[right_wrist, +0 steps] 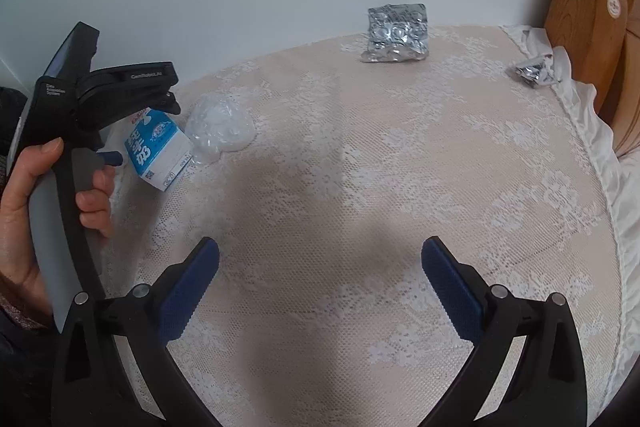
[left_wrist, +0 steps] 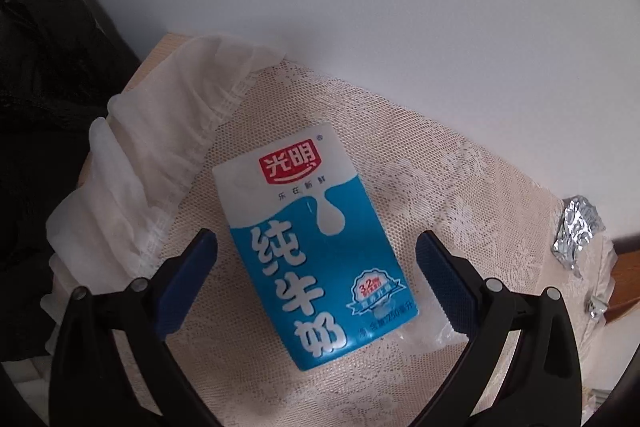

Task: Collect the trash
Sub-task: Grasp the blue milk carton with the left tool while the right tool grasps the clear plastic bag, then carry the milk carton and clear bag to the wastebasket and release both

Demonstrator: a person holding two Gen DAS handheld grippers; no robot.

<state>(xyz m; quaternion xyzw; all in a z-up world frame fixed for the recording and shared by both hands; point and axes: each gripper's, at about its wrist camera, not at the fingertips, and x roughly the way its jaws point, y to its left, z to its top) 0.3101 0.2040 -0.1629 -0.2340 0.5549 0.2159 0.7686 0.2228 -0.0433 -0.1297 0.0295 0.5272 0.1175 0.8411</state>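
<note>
Between my left gripper's (left_wrist: pixel 316 255) spread jaws lies the blue-and-white rectangular milk carton (left_wrist: pixel 314 247), flat on the cream lace tablecloth (left_wrist: pixel 460 195), not yet pinched. Main risk: the carton is smooth coated card and probably empty, so it may crush or squirt out sideways if I close off-centre. It also lies skewed to my fingers, so one pad would meet a corner first. The crumpled clear plastic film (left_wrist: pixel 424 335) touches its lower right edge and could get dragged along. The open lace weave may snag a fingertip. My right gripper (right_wrist: pixel 320 283) hovers over bare lace, jaws wide, holding nothing. The crinkled silver foil blister pack (right_wrist: pixel 397 31) and small foil scrap (right_wrist: pixel 534 70) sit well apart, near the far edge.
</note>
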